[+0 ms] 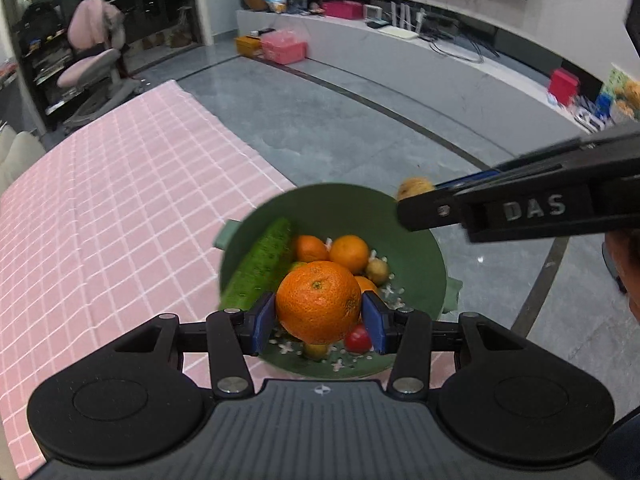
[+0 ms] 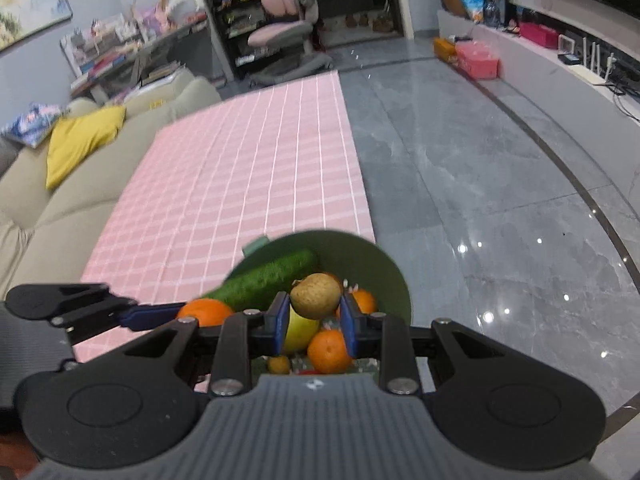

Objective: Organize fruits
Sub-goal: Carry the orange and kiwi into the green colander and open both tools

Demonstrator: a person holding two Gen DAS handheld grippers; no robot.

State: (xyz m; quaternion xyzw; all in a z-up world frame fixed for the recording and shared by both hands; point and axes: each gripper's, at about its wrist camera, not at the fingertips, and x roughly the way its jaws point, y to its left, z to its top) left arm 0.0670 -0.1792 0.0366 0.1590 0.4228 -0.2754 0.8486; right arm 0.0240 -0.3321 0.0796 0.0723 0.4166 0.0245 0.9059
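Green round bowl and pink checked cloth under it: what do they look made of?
The green round bowl looks like matte moulded plastic: even colour, dull sheen, small tab handles. The pink checked cloth seems woven fabric or a soft mat, lying flat with a printed white grid; which one is unclear.

The left gripper (image 1: 319, 316) tilts steeply down, its blue pads (image 1: 262, 320) pressed on both sides of an orange (image 1: 318, 306) between the jaws. The right gripper (image 2: 315, 316), tilted down likewise, clamps a small brown fruit (image 2: 315, 295) at its fingertips, jaws nearly together.
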